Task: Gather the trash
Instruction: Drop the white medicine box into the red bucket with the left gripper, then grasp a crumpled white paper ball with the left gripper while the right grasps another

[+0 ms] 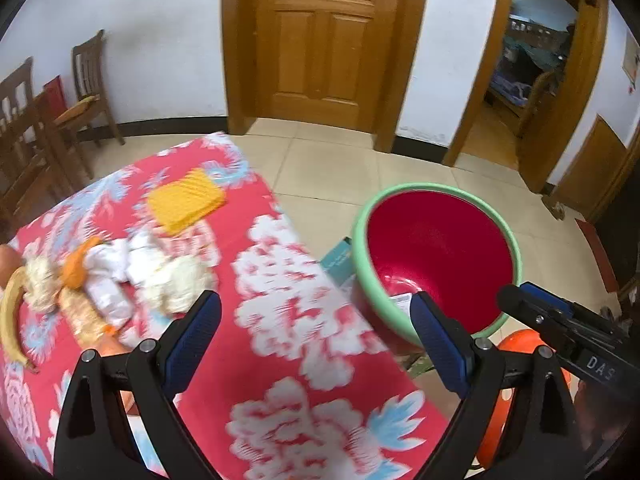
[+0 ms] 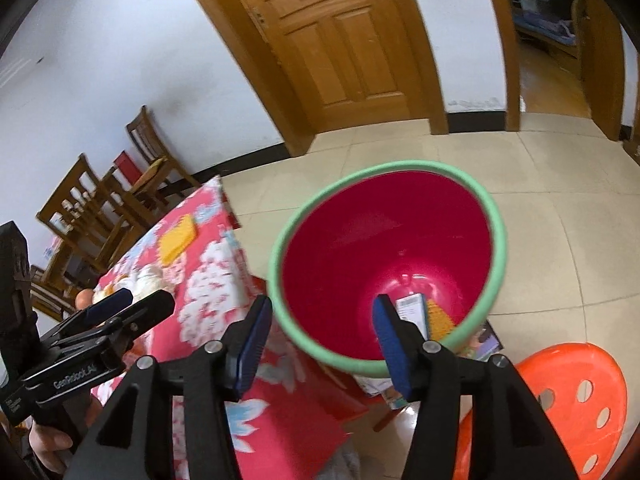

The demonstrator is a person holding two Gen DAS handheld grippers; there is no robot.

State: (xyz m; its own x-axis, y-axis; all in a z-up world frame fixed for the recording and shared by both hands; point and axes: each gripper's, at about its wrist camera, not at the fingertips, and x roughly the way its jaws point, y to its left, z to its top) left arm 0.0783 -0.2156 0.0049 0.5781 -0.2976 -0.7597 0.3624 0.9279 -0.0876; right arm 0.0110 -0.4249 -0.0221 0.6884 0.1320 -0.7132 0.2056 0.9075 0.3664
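Observation:
A red bin with a green rim [image 1: 436, 240] stands on the floor right of the table; it also shows in the right wrist view [image 2: 384, 248], with a small box [image 2: 412, 308] and an orange wrapper [image 2: 440, 320] lying inside. Trash lies on the floral tablecloth [image 1: 280, 280]: crumpled white tissues [image 1: 172, 280], a banana peel [image 1: 10, 320], orange peel [image 1: 76, 264], a snack wrapper [image 1: 84, 316]. My left gripper [image 1: 316, 316] is open and empty over the table's right part. My right gripper [image 2: 320, 320] is open and empty above the bin's near rim.
A yellow cloth [image 1: 186, 200] lies farther back on the table. An orange plastic stool [image 2: 568, 400] stands right of the bin. Wooden chairs [image 1: 88, 88] line the left wall. A closed wooden door [image 1: 324, 40] and an open doorway [image 1: 524, 80] are beyond the tiled floor.

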